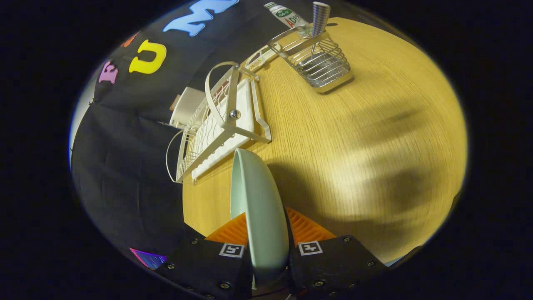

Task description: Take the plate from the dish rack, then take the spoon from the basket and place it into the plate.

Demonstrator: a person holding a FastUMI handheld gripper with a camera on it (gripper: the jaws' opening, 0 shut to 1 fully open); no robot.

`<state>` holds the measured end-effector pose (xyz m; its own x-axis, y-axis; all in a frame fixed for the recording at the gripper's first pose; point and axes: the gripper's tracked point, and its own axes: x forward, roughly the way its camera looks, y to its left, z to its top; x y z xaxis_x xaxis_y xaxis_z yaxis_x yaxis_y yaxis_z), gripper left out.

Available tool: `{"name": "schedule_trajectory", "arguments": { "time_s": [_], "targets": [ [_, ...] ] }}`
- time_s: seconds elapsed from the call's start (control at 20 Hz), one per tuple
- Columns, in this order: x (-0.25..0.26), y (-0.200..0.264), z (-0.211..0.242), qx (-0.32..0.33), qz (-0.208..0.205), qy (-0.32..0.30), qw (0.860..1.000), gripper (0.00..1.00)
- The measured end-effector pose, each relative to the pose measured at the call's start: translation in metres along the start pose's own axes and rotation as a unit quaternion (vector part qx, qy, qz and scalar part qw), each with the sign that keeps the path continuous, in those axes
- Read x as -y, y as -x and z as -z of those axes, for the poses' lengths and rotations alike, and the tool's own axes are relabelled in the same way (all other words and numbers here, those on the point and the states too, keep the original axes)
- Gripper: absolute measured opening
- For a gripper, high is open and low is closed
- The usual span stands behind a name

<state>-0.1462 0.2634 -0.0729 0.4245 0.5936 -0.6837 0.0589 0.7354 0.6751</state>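
Note:
A pale green plate (256, 200) stands on edge between my fingers, and my gripper (266, 233) is shut on its rim, holding it above the wooden table (354, 158). Beyond the plate lies the white wire dish rack (220, 125), with no plate in it. Farther off stands a metal wire basket (320, 62) with the spoon (318, 23) upright inside, its striped handle sticking out the top.
A white box (187, 106) sits behind the dish rack against the booth wall. A tube with green print (287, 16) lies behind the basket. Shadows fall across the open table to the right of the plate.

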Motion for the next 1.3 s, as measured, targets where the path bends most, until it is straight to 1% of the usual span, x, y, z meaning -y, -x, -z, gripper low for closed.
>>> {"name": "schedule_trajectory", "arguments": {
  "time_s": [0.05, 0.1, 0.15, 0.25, 0.35, 0.4, 0.45, 0.55, 0.65, 0.7, 0.8, 0.85, 0.9, 1.0, 1.1, 1.15, 1.2, 1.25, 1.3],
  "targets": [
    [0.003, 0.004, -0.002, 0.006, 0.000, -0.007, 1.000, 0.33],
    [0.006, 0.003, -0.006, 0.010, 0.005, -0.008, 1.000, 0.36],
    [0.010, 0.005, -0.007, 0.014, 0.010, -0.007, 1.000, 0.41],
    [0.017, 0.010, -0.011, 0.019, 0.018, -0.007, 1.000, 0.41],
    [0.015, 0.018, -0.019, 0.035, 0.013, -0.010, 0.999, 0.41],
    [0.017, 0.023, -0.024, 0.045, 0.018, -0.005, 0.999, 0.41],
    [0.019, 0.029, -0.030, 0.059, 0.026, 0.009, 0.998, 0.41],
    [0.019, 0.045, -0.045, 0.093, 0.044, 0.058, 0.993, 0.41],
    [0.015, 0.065, -0.063, 0.130, 0.058, 0.112, 0.983, 0.41],
    [0.011, 0.075, -0.075, 0.152, 0.064, 0.138, 0.977, 0.41],
    [0.000, 0.097, -0.099, 0.199, 0.079, 0.187, 0.959, 0.41],
    [-0.004, 0.109, -0.112, 0.223, 0.087, 0.209, 0.948, 0.41],
    [-0.009, 0.117, -0.125, 0.249, 0.093, 0.235, 0.935, 0.45],
    [-0.018, 0.142, -0.150, 0.297, 0.107, 0.273, 0.909, 0.45],
    [-0.028, 0.159, -0.170, 0.337, 0.111, 0.292, 0.888, 0.45],
    [-0.030, 0.164, -0.176, 0.352, 0.107, 0.299, 0.881, 0.49],
    [-0.034, 0.172, -0.180, 0.371, 0.105, 0.302, 0.872, 0.66],
    [-0.033, 0.175, -0.191, 0.391, 0.106, 0.305, 0.862, 0.69],
    [-0.032, 0.180, -0.199, 0.412, 0.104, 0.310, 0.851, 0.69]
  ]
}}
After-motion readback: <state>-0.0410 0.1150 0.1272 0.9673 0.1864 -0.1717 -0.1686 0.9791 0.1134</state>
